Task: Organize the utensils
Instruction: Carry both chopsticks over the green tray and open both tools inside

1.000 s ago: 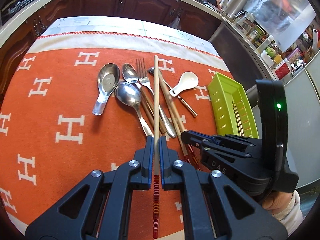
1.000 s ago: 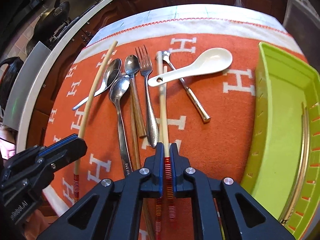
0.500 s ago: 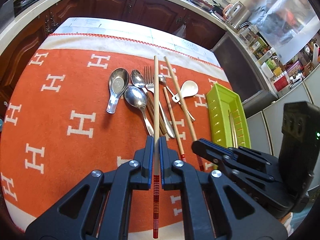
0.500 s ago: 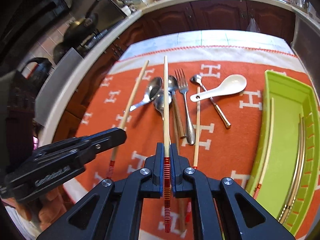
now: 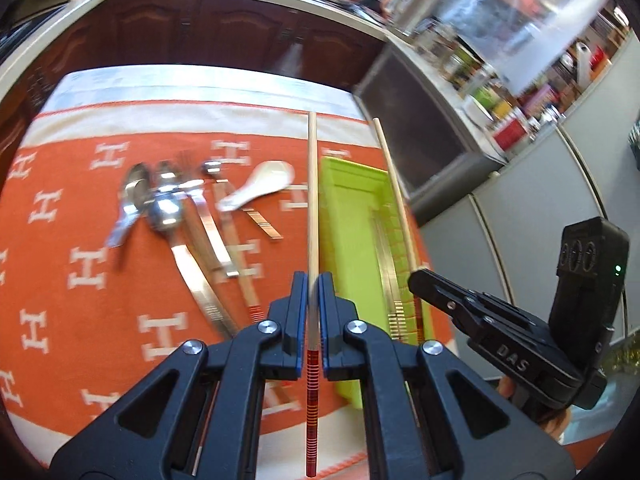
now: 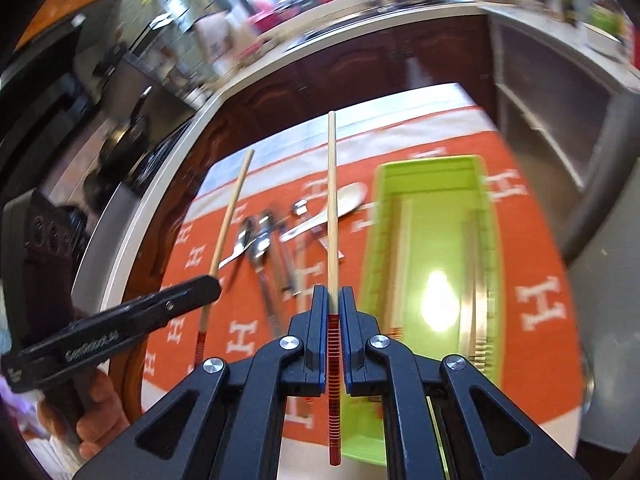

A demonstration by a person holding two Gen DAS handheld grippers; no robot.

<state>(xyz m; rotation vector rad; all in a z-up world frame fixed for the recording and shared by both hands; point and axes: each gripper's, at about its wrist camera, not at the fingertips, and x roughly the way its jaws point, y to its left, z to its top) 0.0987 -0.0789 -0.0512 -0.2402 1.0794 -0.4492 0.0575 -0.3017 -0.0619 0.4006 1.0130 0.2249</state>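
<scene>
Two chopsticks are up off the cloth, one per gripper; left gripper is clenched on the left chopstick, gripping just ahead of its red-striped end, bare wooden tip pointing forward past the fingers; right gripper is clenched the same way on the right chopstick, striped end trailing back between the arms. Green tray sits just ahead and right of the right gripper's fingers, more chopsticks lying lengthwise along its sides; from the left wrist the tray is just right of the held stick. Spoons and fork lie in a loose pile on the orange cloth, ahead and left of the left gripper; white spoon rests ahead of the right gripper, behind its stick; all blurred, so finer detail can't be read.
</scene>
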